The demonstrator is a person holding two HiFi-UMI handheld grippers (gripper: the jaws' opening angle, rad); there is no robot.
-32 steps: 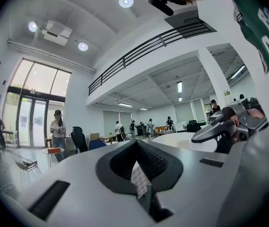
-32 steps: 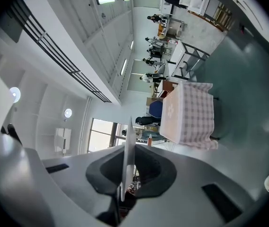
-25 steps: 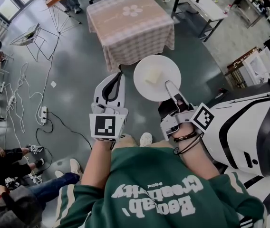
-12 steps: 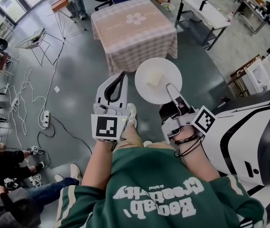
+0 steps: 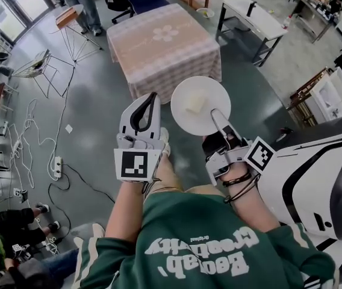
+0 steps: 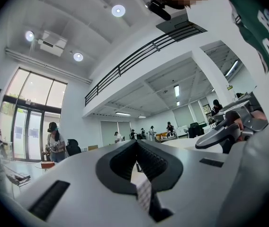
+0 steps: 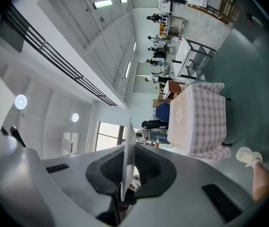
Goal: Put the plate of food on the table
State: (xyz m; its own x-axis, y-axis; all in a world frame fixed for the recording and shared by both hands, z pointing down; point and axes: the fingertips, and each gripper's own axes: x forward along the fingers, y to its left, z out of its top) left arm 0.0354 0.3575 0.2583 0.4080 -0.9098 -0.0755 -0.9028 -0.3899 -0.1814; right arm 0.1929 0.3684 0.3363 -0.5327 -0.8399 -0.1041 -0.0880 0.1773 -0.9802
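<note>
Green sweatshirt (image 5: 201,245) nearest, arms out in front over the grey floor (image 5: 93,119). Person's left tongs (image 5: 153,97) are together at the tips with nothing between them, held level beside the load. Next to them the right tongs (image 5: 215,112) are clamped on the near rim of the white plate (image 5: 186,118); in the right gripper view the rim runs edge-on through the pads. Plate is in the air, roughly flat, over the floor. One pale block of food (image 5: 196,103) sits about centre, loose.

Plate looks stiff, glazed and breakable. With a pinch on one side only, it probably wants to droop and could slip, and the food could slide if it tilts. Best hold, as I judge it: rim deep in the pads, and the left tongs could take the opposite rim.

Farther on is the tabletop (image 5: 165,44) with checked cloth and flower print, just ahead of the plate, not yet under it. Beyond that: chairs, desks, people.
</note>
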